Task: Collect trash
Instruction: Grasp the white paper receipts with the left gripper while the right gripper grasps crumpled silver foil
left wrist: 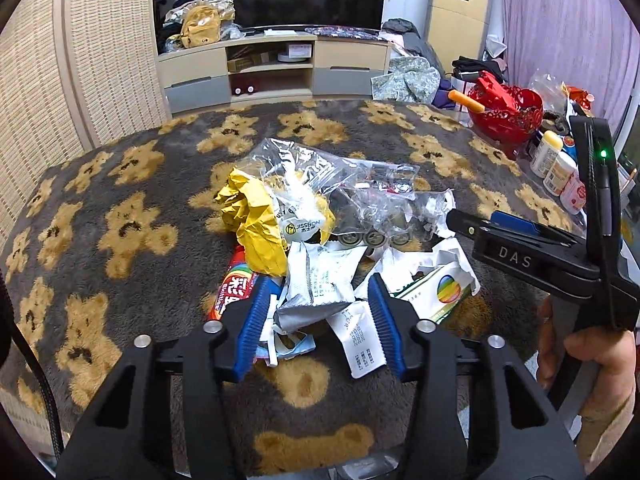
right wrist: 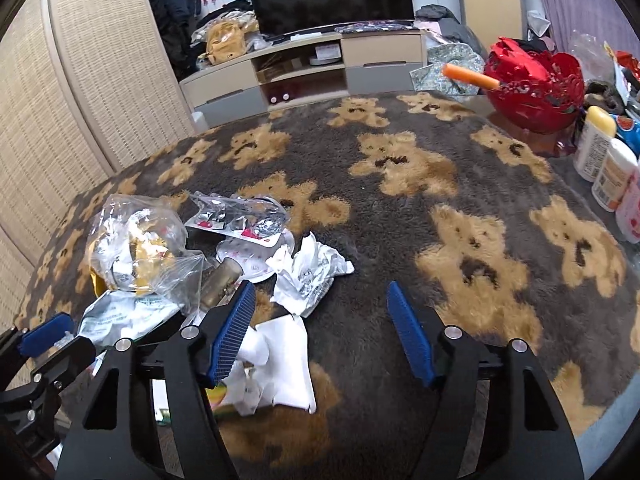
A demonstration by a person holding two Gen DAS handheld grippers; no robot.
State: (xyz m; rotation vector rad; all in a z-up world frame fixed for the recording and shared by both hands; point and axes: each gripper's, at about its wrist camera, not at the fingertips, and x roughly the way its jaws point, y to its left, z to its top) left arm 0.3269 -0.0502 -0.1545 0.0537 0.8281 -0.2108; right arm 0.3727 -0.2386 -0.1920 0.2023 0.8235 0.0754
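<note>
**Both grippers over the trash pile**

Trash sits in a heap on the desk, which has a grey bear-print cover [left wrist: 120,184]. In the heap: crumpled yellow paper [left wrist: 256,224], clear plastic bag [left wrist: 296,168], white wrappers [left wrist: 320,280], red packet [left wrist: 230,284] at near left.

Left hand-held gripper [left wrist: 318,320]: jaws partly open, straddling white/silver wrapper scraps at near edge of pile; can't tell if pads press them yet.

Right hand-held gripper [right wrist: 322,334]: jaws wide, nothing held; left finger over white paper [right wrist: 288,356], right finger over bare cover. It's just right of the pile.

Red basket [right wrist: 536,88] and bottles [right wrist: 608,160] far right, well apart from trash.
</note>
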